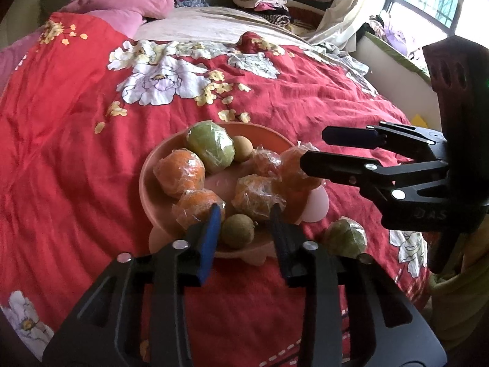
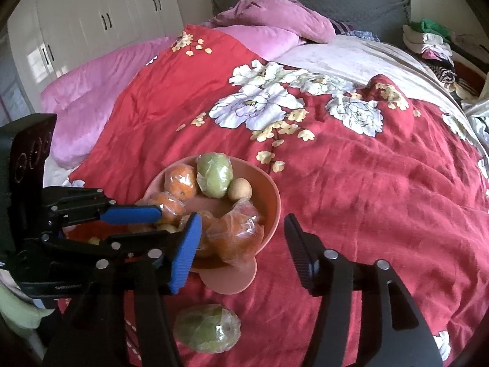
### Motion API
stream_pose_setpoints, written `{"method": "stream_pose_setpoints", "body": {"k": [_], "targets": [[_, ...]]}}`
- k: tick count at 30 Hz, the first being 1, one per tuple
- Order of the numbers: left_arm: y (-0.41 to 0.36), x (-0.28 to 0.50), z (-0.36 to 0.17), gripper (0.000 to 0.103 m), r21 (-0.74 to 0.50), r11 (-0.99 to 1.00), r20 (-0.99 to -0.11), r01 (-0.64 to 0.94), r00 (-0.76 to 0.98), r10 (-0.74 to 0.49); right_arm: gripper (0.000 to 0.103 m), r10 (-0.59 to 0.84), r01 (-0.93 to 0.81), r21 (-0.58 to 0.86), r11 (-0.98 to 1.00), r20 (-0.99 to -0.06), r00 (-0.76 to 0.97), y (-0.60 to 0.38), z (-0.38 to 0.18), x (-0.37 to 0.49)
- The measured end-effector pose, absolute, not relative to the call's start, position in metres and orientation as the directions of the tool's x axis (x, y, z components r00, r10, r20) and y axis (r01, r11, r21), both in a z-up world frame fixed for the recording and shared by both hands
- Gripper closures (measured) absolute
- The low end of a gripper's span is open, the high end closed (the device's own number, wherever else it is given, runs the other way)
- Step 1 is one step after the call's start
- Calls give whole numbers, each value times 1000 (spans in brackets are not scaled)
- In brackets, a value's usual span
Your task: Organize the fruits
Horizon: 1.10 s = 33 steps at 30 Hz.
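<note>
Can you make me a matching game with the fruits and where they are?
Things:
1. green fruit outside the bowl
2. green fruit in the bowl
3. left gripper
4. small brown fruit

Places:
A. at the bowl's far side
B. on the red blanket
C. between the left gripper's fingers
D. open, over the bowl's near rim

Pairs: 1-B, 2-A, 3-D, 4-C

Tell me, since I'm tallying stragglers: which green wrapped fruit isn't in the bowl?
The green wrapped fruit lying on the red bedspread beside the bowl's foot; the other sits inside.
</note>
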<state>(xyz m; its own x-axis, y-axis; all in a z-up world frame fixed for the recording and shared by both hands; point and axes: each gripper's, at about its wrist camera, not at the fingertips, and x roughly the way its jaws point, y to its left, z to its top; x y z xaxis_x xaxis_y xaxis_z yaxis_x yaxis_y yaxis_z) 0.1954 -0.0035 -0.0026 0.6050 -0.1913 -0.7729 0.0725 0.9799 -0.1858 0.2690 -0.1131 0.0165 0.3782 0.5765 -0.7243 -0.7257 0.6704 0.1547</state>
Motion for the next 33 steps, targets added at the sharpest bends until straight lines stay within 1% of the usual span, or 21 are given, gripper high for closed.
{"method": "stream_pose_setpoints", "body": {"k": [6, 9, 10, 13, 16, 18, 19, 22, 25, 27, 29, 33], "targets": [[-5, 191, 3, 73, -184, 980, -766, 76, 614, -191, 42, 588, -722, 162, 673, -710, 389, -118, 23, 266], [-6, 191, 6, 72, -183, 980, -762, 77, 619, -191, 39, 590, -719, 165, 675, -706, 392, -120, 25, 266], [-6, 190, 7, 69, -183, 980, -761, 75, 621, -190, 38, 592, -719, 167, 674, -704, 392, -121, 25, 265], [-5, 189, 9, 67, -183, 980, -756, 74, 626, -189, 35, 596, -717, 171, 676, -699, 395, -123, 27, 264], [-4, 187, 12, 60, -183, 981, -752, 67, 633, -184, 32, 602, -714, 175, 678, -689, 403, -127, 30, 263], [-4, 185, 13, 58, -179, 982, -750, 63, 637, -177, 30, 607, -712, 178, 679, -682, 408, -129, 33, 262], [-4, 185, 14, 55, -178, 982, -751, 61, 637, -175, 29, 610, -711, 181, 680, -678, 411, -130, 35, 261], [-3, 184, 15, 54, -174, 983, -753, 54, 636, -168, 25, 618, -710, 184, 680, -666, 418, -133, 40, 259], [-2, 183, 17, 48, -171, 984, -752, 45, 640, -160, 21, 625, -713, 187, 676, -657, 421, -134, 43, 257], [-2, 183, 18, 46, -170, 984, -751, 42, 641, -158, 20, 630, -715, 187, 673, -651, 423, -134, 46, 255], [-1, 182, 19, 41, -166, 985, -751, 38, 643, -151, 17, 635, -717, 188, 671, -646, 424, -134, 48, 254], [0, 180, 21, 37, -165, 986, -750, 34, 645, -148, 12, 637, -719, 182, 670, -638, 432, -133, 51, 251]]}}
